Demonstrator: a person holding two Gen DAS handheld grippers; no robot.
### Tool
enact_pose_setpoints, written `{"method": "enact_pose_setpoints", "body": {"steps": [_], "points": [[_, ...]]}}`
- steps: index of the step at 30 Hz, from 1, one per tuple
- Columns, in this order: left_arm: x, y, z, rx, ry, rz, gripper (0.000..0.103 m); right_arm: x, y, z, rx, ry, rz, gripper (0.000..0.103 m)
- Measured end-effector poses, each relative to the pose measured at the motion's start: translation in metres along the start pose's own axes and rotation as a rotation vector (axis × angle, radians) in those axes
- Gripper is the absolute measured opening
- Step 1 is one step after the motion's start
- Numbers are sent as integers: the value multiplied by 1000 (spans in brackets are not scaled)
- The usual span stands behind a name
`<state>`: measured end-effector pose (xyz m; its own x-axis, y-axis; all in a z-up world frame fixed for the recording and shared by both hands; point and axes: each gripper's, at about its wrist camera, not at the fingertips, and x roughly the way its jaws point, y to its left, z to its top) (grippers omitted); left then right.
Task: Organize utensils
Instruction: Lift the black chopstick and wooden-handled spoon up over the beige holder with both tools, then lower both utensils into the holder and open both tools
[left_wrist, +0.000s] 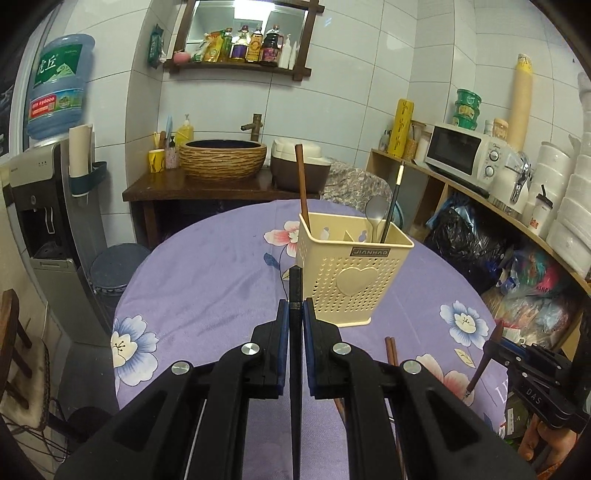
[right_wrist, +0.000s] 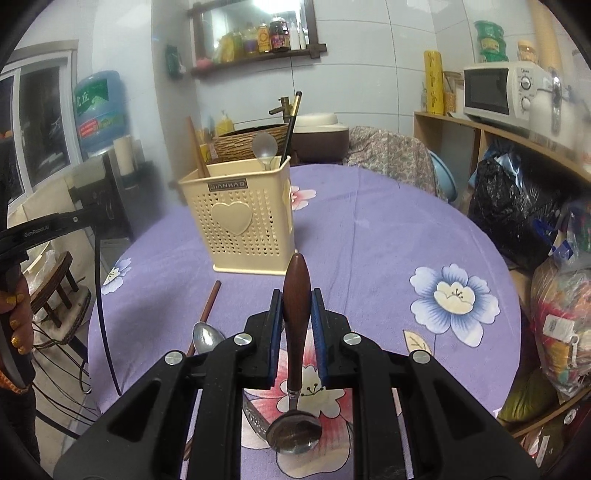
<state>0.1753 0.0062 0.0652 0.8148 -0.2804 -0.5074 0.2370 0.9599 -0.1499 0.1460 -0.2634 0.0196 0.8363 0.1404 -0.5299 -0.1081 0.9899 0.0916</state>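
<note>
"JIANHAO" is read on the cream holder (left_wrist: 352, 271) at the table's far middle. A black chopstick (left_wrist: 295, 295) is clamped by the left gripper (left_wrist: 294, 314), a wooden-handled spoon (right_wrist: 296, 295) by the right gripper (right_wrist: 296, 306), both tilted downward.

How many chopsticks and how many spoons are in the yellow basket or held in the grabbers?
Chopsticks: 3 (brown chopstick and black chopstick in the basket, held chopstick in the left gripper)
Spoons: 2 (grey spoon in the basket, brown-handled spoon in the right gripper)
Total: 5
</note>
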Motion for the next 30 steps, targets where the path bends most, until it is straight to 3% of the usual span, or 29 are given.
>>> {"method": "enact_pose_setpoints", "body": {"steps": [10,19,30], "points": [[-10,7,3,-7,-28,-1,9,2,-3,12,-10,-6,13,16],[-18,11,13,-25,-48,-27,9,4,-8,23,14,-1,85,16],[-12,-2,62,22,-49,-88,9,9,-4,88,4,-39,192,16]]}}
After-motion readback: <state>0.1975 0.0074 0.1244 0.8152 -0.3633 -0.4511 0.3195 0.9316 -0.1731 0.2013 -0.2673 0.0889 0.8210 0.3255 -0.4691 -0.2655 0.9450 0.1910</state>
